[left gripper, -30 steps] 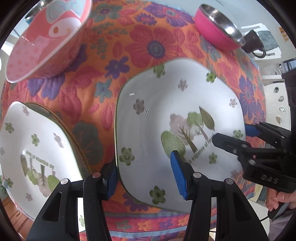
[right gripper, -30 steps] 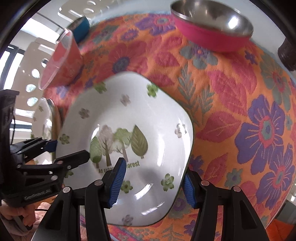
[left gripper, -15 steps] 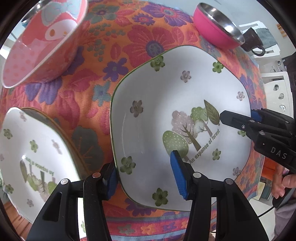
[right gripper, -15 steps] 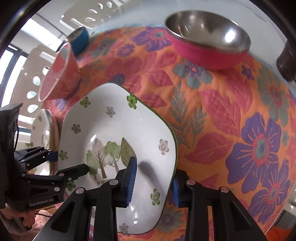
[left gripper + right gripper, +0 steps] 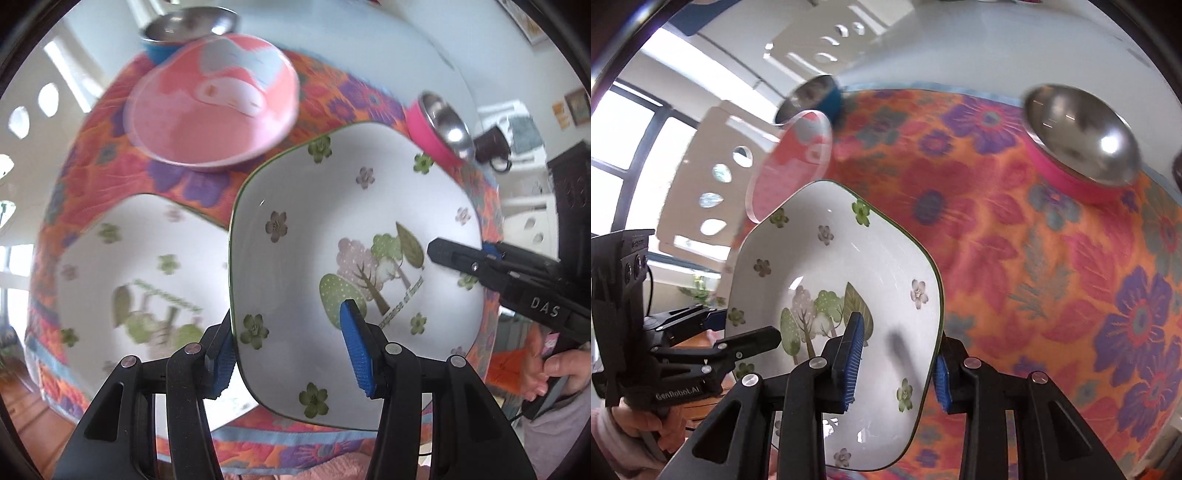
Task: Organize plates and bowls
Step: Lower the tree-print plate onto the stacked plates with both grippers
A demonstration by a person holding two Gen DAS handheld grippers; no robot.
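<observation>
White square plate (image 5: 354,236), green-rimmed (printed trees, scattered flowers).

The right tongs (image 5: 899,363), which straddled the plate (image 5: 827,295) loosely a second ago, have just been closing and now pinch its right rim between their blue pads. Gripped on both sides, the plate has come up off the flowered cloth (image 5: 1052,277), tilted, and overlaps the second plate (image 5: 147,273) to its left.

Two close wrist fisheyes, steeply downward from opposite rims (shared: white plate (image 5: 332,229) (image 5: 827,280), floral cloth (image 5: 110,166) (image 5: 1034,277)).
</observation>
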